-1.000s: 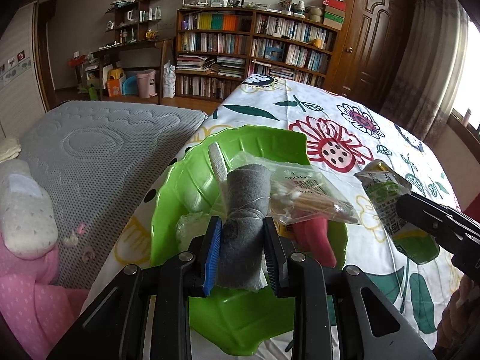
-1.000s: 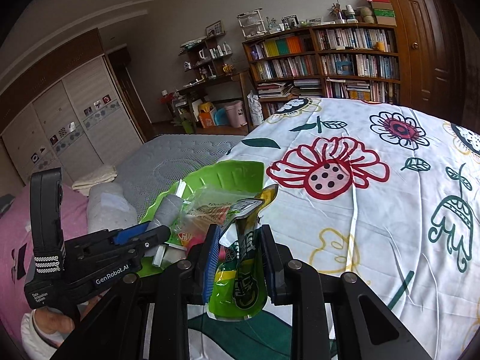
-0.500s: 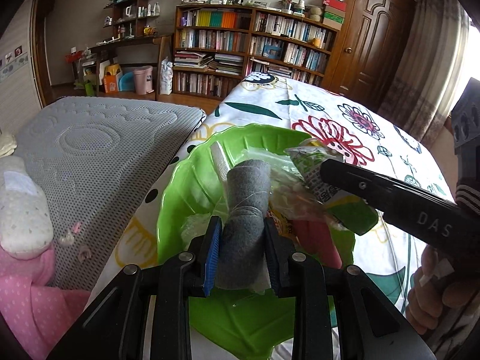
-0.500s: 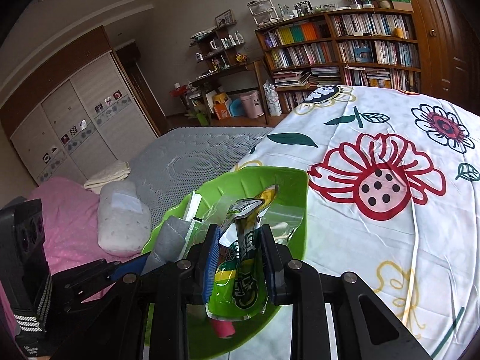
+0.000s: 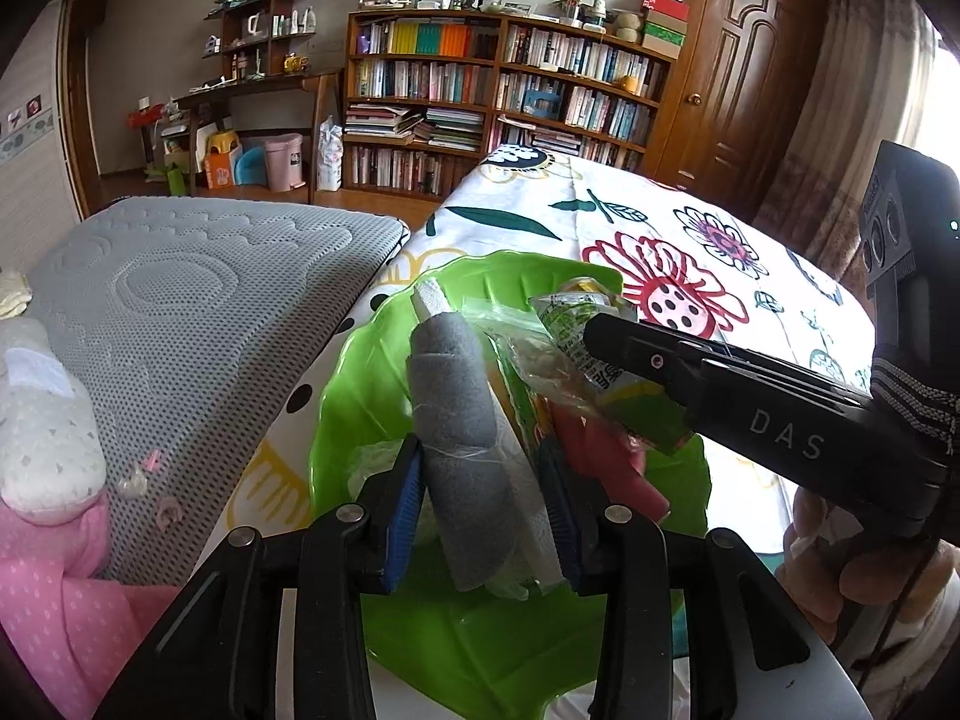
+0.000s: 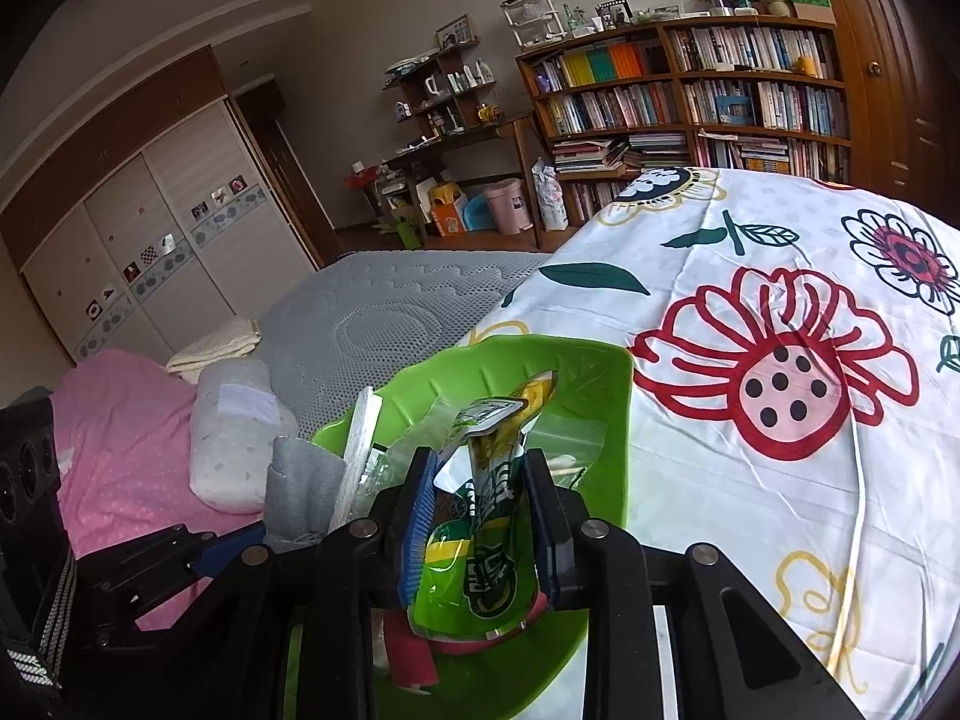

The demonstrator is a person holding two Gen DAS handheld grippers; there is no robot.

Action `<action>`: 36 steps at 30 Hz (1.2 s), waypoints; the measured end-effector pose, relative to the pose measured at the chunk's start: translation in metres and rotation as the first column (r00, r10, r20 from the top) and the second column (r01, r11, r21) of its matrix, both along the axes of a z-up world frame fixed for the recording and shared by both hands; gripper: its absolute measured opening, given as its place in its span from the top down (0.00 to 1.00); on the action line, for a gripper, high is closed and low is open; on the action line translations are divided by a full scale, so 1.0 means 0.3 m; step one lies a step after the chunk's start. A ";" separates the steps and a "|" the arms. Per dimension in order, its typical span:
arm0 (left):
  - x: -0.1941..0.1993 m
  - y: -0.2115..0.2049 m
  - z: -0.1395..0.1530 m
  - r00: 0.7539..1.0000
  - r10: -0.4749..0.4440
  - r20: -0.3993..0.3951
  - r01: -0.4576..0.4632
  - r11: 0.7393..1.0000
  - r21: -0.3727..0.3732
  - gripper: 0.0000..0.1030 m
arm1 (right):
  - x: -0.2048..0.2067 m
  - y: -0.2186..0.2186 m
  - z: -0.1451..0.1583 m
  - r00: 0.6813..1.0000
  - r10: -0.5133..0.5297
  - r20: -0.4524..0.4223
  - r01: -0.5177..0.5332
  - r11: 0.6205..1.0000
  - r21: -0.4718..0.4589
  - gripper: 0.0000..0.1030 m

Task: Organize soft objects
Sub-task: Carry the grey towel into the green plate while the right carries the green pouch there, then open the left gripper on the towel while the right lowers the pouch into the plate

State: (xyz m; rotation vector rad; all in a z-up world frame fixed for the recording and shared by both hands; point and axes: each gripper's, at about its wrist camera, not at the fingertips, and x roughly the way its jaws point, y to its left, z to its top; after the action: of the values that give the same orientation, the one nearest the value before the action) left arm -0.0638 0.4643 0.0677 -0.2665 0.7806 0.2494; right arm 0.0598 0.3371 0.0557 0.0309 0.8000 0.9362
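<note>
A green leaf-shaped bowl sits on the flowered cloth. My left gripper hangs over the bowl's near side. A grey rolled cloth stands between its jaws, which have spread. The left pad touches the roll, while the right pad stands off it beside a white strip. My right gripper is shut on a green drink pouch and holds it above the bowl. A clear bag and a red soft piece lie in the bowl.
The flowered cloth stretches right and far of the bowl. A grey mattress, a pale pillow and a pink blanket lie left. A hand grips the right tool. Bookshelves stand at the back.
The right gripper carried the green pouch left, from beside the bowl to over it. The left jaws widened a little around the grey roll.
</note>
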 end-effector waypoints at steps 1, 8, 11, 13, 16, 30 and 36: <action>-0.002 0.000 0.000 1.000 0.001 -0.002 -0.001 1.000 0.001 0.57 | -0.003 -0.001 0.002 1.000 0.001 0.002 -0.001 1.000 -0.001 0.68; -0.026 0.006 0.017 1.000 0.019 0.010 -0.020 1.000 0.013 0.46 | -0.011 -0.014 0.010 1.000 -0.008 -0.021 0.008 1.000 0.010 0.56; -0.032 0.007 0.022 1.000 0.022 0.010 -0.022 1.000 0.018 0.46 | -0.012 -0.021 0.013 1.000 -0.009 -0.026 0.010 1.000 0.016 0.53; -0.036 0.007 0.028 1.000 0.025 0.012 -0.025 1.000 0.019 0.46 | -0.011 -0.029 0.017 0.999 -0.012 -0.033 0.013 1.000 0.027 0.50; -0.043 0.005 0.039 0.999 0.030 0.019 -0.030 0.999 0.022 0.45 | -0.010 -0.041 0.028 1.000 -0.011 -0.029 0.013 0.999 0.053 0.49; -0.071 -0.002 0.065 0.999 0.041 0.031 -0.042 0.998 0.035 0.42 | 0.038 -0.090 0.025 0.995 -0.051 -0.088 0.061 0.992 0.112 0.49; -0.071 -0.003 0.065 0.999 0.041 0.030 -0.042 0.999 0.035 0.42 | 0.026 -0.122 0.032 0.995 -0.067 -0.080 0.076 0.990 0.122 0.49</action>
State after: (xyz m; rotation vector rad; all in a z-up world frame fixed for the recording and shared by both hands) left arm -0.0851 0.4634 0.0873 -0.2521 0.7414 0.2976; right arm 0.0677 0.3006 0.0653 0.2040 0.8046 0.9201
